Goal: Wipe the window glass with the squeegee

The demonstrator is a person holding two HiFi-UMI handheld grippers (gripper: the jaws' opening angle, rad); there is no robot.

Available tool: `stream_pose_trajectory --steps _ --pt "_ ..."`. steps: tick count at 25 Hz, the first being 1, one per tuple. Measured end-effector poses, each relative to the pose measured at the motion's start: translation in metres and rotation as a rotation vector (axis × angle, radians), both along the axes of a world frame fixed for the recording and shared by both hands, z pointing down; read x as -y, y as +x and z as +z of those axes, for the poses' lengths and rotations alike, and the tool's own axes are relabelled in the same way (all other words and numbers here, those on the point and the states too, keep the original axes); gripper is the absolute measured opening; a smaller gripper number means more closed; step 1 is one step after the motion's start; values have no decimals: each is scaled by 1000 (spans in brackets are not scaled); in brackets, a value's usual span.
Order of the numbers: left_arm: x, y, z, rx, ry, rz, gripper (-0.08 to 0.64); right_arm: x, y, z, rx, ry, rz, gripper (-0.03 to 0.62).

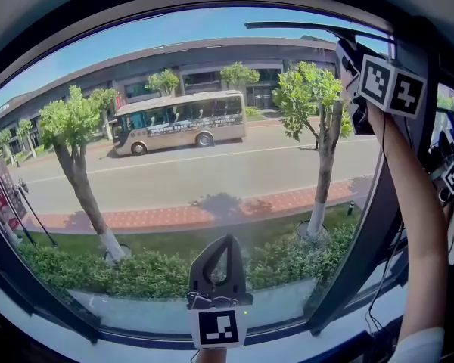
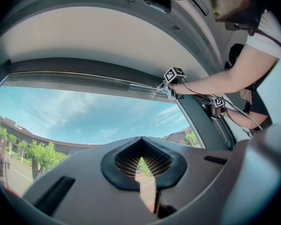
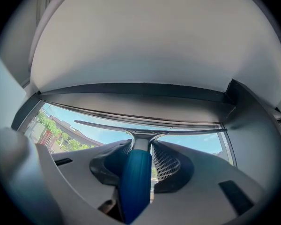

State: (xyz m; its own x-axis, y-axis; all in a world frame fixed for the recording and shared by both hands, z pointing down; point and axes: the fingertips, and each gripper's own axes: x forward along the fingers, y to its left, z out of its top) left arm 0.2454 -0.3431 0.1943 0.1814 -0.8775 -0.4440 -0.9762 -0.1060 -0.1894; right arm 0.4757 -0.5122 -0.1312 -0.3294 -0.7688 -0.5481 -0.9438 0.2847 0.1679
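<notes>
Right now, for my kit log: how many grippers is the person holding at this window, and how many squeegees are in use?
Grippers: 2 (left gripper, right gripper)
Squeegee: 1
Total: 3

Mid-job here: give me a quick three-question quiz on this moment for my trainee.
1. True or false: the left hand-held gripper holds the squeegee.
2. Where is the squeegee's blade? A: near the top edge of the window glass, B: at the bottom sill, C: halfway down the glass.
3. Fill in: the squeegee's handle is coloured ____.

Key: 1 false, since the right hand-held gripper is shut on it and the left is shut with nothing in it; 2 A; 3 blue.
</notes>
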Motion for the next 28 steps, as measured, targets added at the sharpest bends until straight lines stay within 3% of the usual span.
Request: stream_pose_trajectory --steps 28 --pt "-9 4 13 -30 -35 15 2 1 9 44 -17 -64 0 137"
